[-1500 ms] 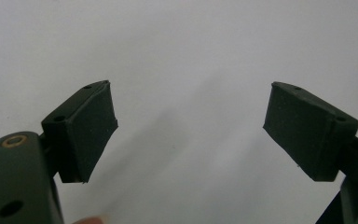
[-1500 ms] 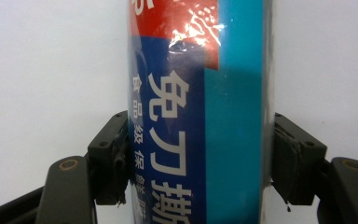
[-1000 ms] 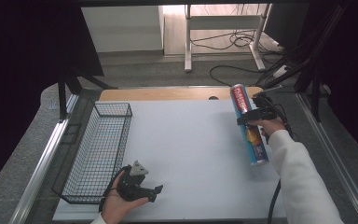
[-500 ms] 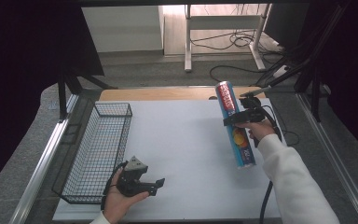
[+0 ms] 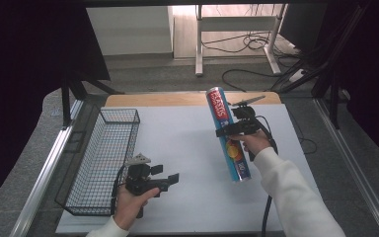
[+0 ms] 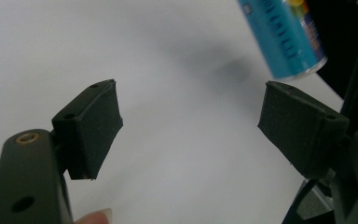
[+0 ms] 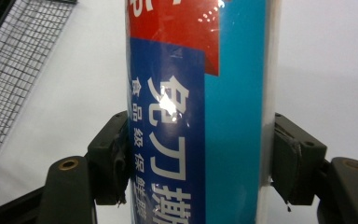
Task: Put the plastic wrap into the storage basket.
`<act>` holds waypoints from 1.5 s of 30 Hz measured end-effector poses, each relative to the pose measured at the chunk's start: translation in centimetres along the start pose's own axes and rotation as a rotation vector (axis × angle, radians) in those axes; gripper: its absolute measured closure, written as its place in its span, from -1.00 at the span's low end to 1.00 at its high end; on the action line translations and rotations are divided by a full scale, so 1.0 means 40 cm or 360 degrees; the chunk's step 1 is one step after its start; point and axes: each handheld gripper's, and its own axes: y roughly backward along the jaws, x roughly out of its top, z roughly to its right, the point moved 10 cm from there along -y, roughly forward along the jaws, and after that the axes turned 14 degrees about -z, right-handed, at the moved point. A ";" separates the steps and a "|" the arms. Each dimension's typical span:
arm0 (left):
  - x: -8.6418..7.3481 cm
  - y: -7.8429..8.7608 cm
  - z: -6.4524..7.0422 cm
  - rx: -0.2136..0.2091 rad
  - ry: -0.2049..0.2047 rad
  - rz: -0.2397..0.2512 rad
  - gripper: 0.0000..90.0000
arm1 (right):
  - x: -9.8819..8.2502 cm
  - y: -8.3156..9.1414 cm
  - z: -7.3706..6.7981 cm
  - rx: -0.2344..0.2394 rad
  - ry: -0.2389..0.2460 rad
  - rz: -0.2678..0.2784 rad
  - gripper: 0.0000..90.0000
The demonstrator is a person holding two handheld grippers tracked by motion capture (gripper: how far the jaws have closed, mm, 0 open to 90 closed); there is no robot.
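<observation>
A long blue and red tube [image 5: 228, 136] hangs in the air above the right half of the white table, tilted with its red end away from me. My right gripper [image 5: 229, 131] is shut on the tube's middle. In the right gripper view the tube [image 7: 200, 107] stands between both black pads [image 7: 114, 161], printed with white characters. My left gripper [image 5: 170, 180] rests low near the front left of the table, open and holding nothing. Its view shows wide-apart pads [image 6: 91, 126] and the tube's blue end [image 6: 284, 37] farther off.
A black wire basket [image 5: 101, 158] lies along the table's left side, its mesh [image 7: 18, 65] also at the left of the right gripper view. The white tabletop [image 5: 187, 148] has a wooden strip [image 5: 168, 98] at the back. Cables trail on the floor beyond.
My right gripper has carried the tube leftward, toward the table's middle, and lifted it. The left gripper has shifted slightly and stays open.
</observation>
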 end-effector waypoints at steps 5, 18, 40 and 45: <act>0.045 -0.012 0.021 -0.0022 -0.0005 0.0013 -0.55 | 0.008 -0.023 -0.039 0.0037 0.0006 0.0022 -0.29; 0.095 -0.052 0.028 -0.0068 0.0032 -0.0025 -0.64 | 0.019 -0.056 -0.117 0.0127 0.0055 0.0043 -0.29; 0.166 -0.109 -0.001 -0.0122 0.0117 0.0017 -0.68 | 0.033 -0.102 -0.249 0.0291 -0.0024 0.0183 -0.29; 0.166 -0.110 -0.005 -0.0126 0.0127 0.0017 -0.63 | 0.030 -0.111 -0.276 0.0340 -0.0030 0.0190 -0.29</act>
